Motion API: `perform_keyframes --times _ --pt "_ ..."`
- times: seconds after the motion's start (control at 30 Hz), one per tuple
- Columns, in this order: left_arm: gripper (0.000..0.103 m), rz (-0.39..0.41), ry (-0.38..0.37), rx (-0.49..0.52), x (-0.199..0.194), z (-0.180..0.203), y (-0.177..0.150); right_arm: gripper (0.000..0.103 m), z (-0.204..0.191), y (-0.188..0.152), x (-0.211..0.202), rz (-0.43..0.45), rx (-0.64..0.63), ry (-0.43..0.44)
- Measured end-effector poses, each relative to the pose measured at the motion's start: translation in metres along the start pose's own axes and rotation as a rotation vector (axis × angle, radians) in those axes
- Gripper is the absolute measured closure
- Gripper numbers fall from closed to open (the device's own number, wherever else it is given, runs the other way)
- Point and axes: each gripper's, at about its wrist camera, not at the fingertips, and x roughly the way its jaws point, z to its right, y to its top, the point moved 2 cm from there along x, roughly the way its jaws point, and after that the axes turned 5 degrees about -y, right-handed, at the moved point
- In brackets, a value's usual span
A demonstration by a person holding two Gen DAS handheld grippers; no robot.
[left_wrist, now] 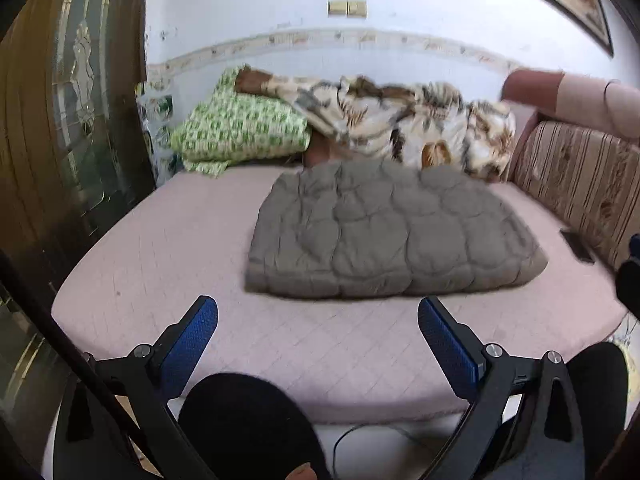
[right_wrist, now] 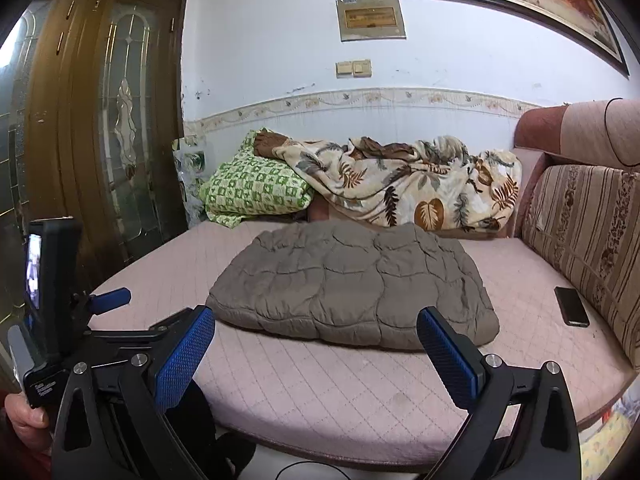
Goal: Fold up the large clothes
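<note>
**Both grippers hanging back, quilted thing folded up on the bed**

Left wrist view first. My left gripper (left_wrist: pixel 318 320) is spread wide, the two blue pads (left_wrist: pixel 188 344) far apart with nothing between them. Straight ahead, past the fingertips and not touching them, the grey-brown quilted garment (left_wrist: pixel 392 232) lies as a folded, puffy rectangle on the pink bed cover (left_wrist: pixel 168 248). There's a strip of bare cover between my fingertips and its near edge. It sits a bit right of centre between my fingers. Behind it against the wall are a green patterned pillow (left_wrist: pixel 244 128) and a leaf-print blanket (left_wrist: pixel 404 120) bunched in a heap. A striped cushion (left_wrist: pixel 580 176) runs along the right side. This view is slightly blurry, so I can't make out fine detail.

Right wrist view, sharper. My right gripper (right_wrist: pixel 316 328) is also wide open, empty. The quilted garment (right_wrist: pixel 352 280) is in front, between the two fingers in the picture but beyond the tips, resting flat on the bed cover (right_wrist: pixel 320 380); its near right corner comes close to my right finger, though I can't tell if they touch. A dark phone (right_wrist: pixel 571 306) lies on the cover to the right of the garment, just beside the striped cushion (right_wrist: pixel 584 240). My left gripper (right_wrist: pixel 110 300) pokes in at the left edge, well off from the garment. A wooden door with glass panels (right_wrist: pixel 120 128) stands behind it.
</note>
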Motion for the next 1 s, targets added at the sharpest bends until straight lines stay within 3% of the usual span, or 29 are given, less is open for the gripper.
perform_keyframes --times 0.13,0.3,1.0 --pt "0.003 -0.046 0.083 0.042 0.010 0.002 -0.001 0.001 0.001 -0.002 0.007 -0.025 0.001 0.003" --pt "0.003 -0.070 0.118 0.063 0.016 0.001 -0.005 0.001 0.001 -0.005 0.016 -0.052 -0.002 0.005" --pt "0.003 -0.149 0.075 0.050 0.036 -0.003 -0.016 0.001 0.007 -0.022 0.045 -0.169 0.028 0.025"
